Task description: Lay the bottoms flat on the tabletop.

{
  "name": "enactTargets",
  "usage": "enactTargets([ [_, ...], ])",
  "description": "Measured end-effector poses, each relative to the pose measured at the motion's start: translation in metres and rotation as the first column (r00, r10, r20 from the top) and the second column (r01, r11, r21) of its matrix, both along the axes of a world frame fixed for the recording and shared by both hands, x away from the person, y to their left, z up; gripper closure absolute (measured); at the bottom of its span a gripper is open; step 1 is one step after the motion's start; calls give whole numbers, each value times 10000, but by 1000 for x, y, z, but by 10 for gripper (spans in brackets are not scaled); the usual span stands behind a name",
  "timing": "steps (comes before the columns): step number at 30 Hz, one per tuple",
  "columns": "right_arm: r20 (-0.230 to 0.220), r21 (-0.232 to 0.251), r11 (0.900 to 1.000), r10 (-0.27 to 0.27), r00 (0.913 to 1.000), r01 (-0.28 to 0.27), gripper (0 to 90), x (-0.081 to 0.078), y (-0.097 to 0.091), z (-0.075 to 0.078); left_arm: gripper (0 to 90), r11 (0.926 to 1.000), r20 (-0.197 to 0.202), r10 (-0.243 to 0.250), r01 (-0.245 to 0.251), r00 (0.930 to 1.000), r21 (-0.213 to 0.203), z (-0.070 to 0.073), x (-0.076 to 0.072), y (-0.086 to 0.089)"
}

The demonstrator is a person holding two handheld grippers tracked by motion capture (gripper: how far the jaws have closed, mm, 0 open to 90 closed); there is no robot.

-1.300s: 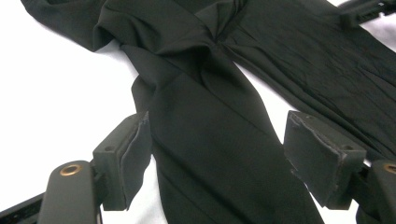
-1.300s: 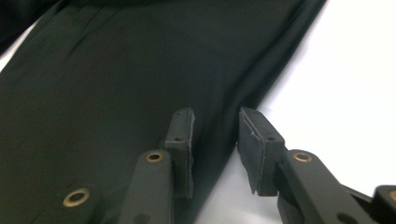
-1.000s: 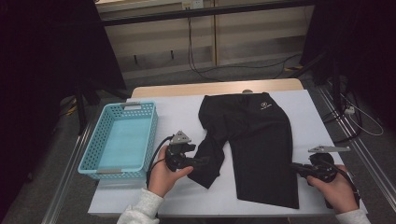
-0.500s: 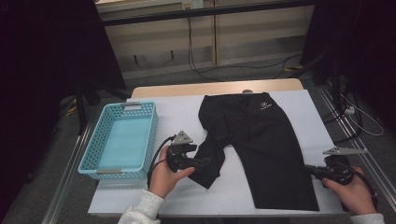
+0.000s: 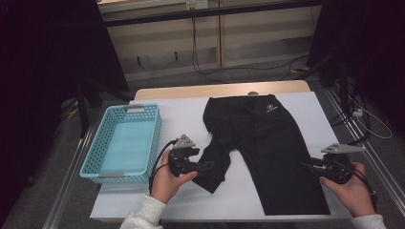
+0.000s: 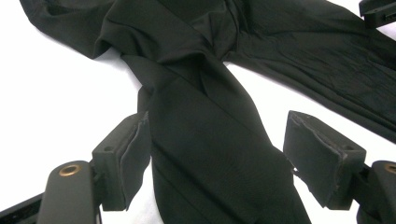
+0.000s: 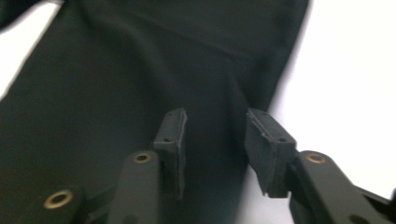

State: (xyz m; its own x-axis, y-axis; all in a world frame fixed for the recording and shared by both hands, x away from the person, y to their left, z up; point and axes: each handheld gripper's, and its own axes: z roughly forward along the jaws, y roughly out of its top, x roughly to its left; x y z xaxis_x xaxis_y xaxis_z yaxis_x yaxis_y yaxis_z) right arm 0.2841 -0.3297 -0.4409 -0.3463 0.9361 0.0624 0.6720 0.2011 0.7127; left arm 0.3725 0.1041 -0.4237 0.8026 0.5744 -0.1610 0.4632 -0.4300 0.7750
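A pair of black shorts [image 5: 267, 143] lies flat on the white table [image 5: 181, 114], waistband at the far side. Its left leg [image 5: 215, 164] is twisted and rumpled. My left gripper [image 5: 205, 167] is at that leg; in the left gripper view the jaws [image 6: 217, 126] stand wide, the cloth [image 6: 210, 154] lying between the pads unpinched. My right gripper [image 5: 308, 166] is at the outer edge of the straight right leg [image 5: 291, 191]. Its jaws [image 7: 215, 116] have just been opening, with black cloth [image 7: 116, 93] below them and no pad pressing on it.
A light blue plastic basket [image 5: 155, 138] stands empty at the table's left edge. Bare white table lies between the basket and the shorts and along the right side [image 5: 320, 124]. Cables trail on the floor behind the table.
My right gripper drew the right leg's hem outward to the right, laying it straighter, then its jaws parted and let go of the cloth. The left gripper has kept still.
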Motion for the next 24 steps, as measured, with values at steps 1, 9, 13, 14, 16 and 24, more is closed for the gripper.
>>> enactTargets([
  [1, 68, 102, 9998, 184, 9998, -184, 582, 2, 6, 0, 237, 10000, 0, -1, 1, 10000, -3, 0, 0, 0],
  [9, 57, 714, 9852, 1559, 9878, -1559, 627, 25, 63, -10, 236, 10000, -57, 42, -41, 10000, 43, -2, 1, 0],
  [13, 7, 763, 9728, 2194, 9756, -2188, 598, 30, 90, -15, 236, 9999, -47, 28, -28, 10000, 128, -2, 1, 0],
  [14, 37, 700, 9727, 2217, 9751, -2215, 592, 31, 96, -16, 236, 9999, -44, 24, -23, 10000, 123, -2, 1, 0],
  [16, 79, 721, 9749, 2109, 9775, -2109, 578, 33, 106, -16, 236, 9999, -29, 49, -49, 10000, 98, -2, 1, 0],
  [24, 126, 652, 9605, 2705, 9626, -2707, 556, 34, 130, -22, 236, 9999, -28, 70, -70, 10000, 139, -2, 2, 0],
])
